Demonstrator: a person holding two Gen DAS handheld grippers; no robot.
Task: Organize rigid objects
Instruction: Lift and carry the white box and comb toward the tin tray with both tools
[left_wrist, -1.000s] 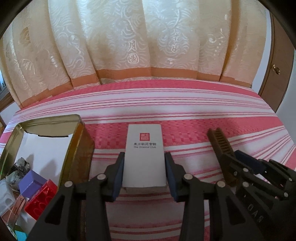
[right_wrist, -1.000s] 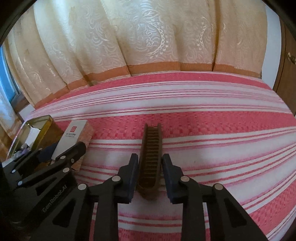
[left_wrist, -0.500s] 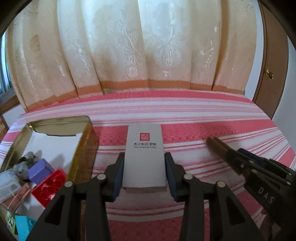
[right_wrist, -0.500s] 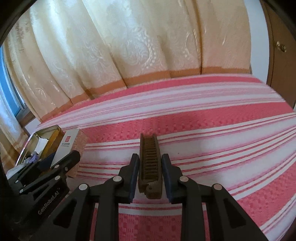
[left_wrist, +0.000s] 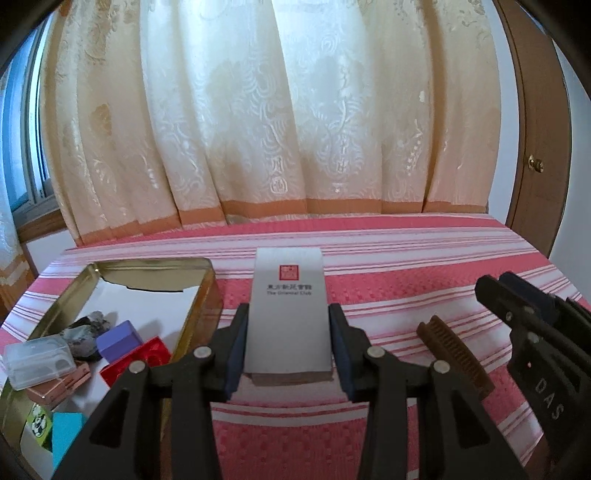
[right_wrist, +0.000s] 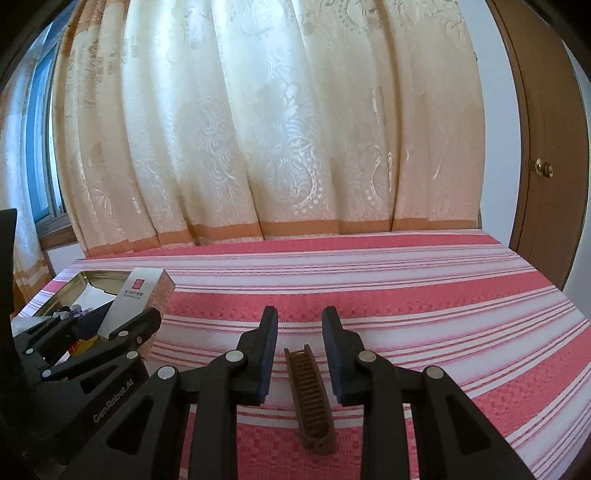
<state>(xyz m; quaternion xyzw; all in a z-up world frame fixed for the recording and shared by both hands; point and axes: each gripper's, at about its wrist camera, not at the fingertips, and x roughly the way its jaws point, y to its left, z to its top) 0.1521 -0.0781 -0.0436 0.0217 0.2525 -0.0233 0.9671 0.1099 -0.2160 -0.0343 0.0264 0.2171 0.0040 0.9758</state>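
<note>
My left gripper (left_wrist: 288, 325) is shut on a white card box (left_wrist: 288, 291) with a red seal, held just above the striped bed beside an open gold tin (left_wrist: 201, 295). A brown comb (right_wrist: 312, 398) lies flat on the bedspread. My right gripper (right_wrist: 299, 317) hovers over it with its jaws apart; the pads (right_wrist: 267, 354) do not touch the comb. In the left wrist view the comb (left_wrist: 456, 356) rests on the bed below the right gripper (left_wrist: 517, 299). The right wrist view shows the box (right_wrist: 142, 295) and the left gripper (right_wrist: 125, 321) at the left.
The tin holds a clear plastic case (left_wrist: 37, 360), a grey stone (left_wrist: 86, 328), a purple block (left_wrist: 118, 339), a red brick (left_wrist: 144, 358), a pink box (left_wrist: 59, 387) and a teal box (left_wrist: 68, 435). Cream curtains (left_wrist: 295, 129) hang behind the bed; a wooden door (right_wrist: 543, 166) stands right.
Both grippers rose and tilted up. The comb, held between the right pads before, now lies on the bed beneath them. The left gripper still holds the box, nearer the tin.
</note>
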